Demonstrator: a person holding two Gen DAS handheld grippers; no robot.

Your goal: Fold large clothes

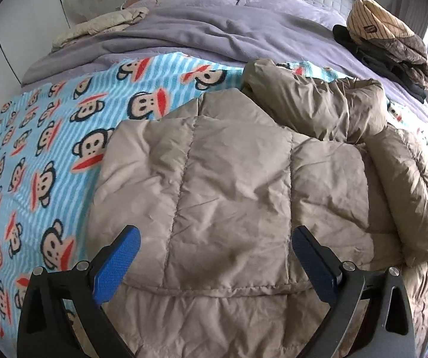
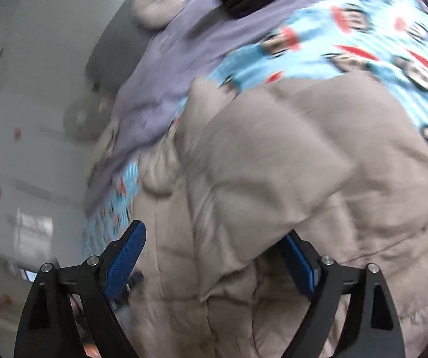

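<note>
Partly folded: beige puffer jacket (image 1: pixel 231 179) lies on the bed (image 1: pixel 184 29) near its foot edge, one side and sleeve (image 1: pixel 327 104) already over the body, final folds left; left gripper (image 1: pixel 214 256) and right gripper (image 2: pixel 214 256) both released, empty.

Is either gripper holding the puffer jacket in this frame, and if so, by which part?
Neither. The left gripper is open above the beige puffer jacket. The right gripper is open too, fabric between its fingers but not pinched; that view is blurred.
</note>
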